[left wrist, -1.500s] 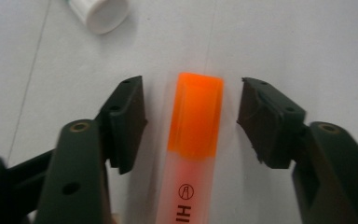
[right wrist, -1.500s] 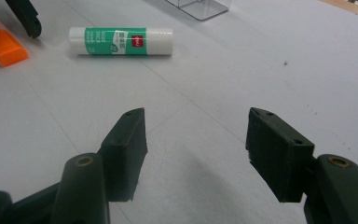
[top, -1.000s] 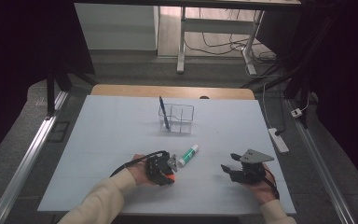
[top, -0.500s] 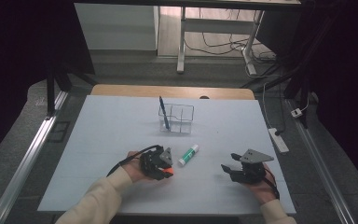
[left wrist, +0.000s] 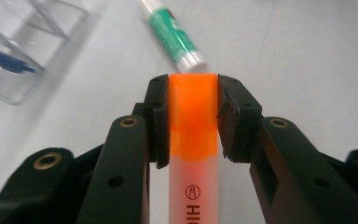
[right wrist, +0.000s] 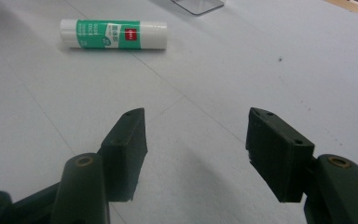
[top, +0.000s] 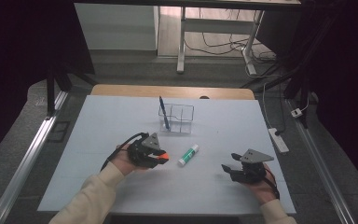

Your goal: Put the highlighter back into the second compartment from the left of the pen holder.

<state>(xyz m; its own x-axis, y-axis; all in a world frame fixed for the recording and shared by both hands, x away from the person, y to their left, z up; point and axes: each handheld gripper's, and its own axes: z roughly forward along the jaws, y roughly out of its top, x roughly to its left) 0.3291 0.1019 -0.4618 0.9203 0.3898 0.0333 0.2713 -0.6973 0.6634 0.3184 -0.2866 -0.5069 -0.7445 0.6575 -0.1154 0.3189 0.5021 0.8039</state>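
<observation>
Orange and translucent, the highlighter sits clamped between the jaws of the left gripper, its cap end poking out past the pads; in the high view it shows as an orange tip held just above the white table. Just beside it to the right lies a green-and-white glue stick, flat on the table and untouched. Farther back stands a clear organizer with a blue pen leaning in its left compartment. The right gripper rests low near the table's front right, well apart from the glue stick, its jaws spread wide with nothing between them.
</observation>
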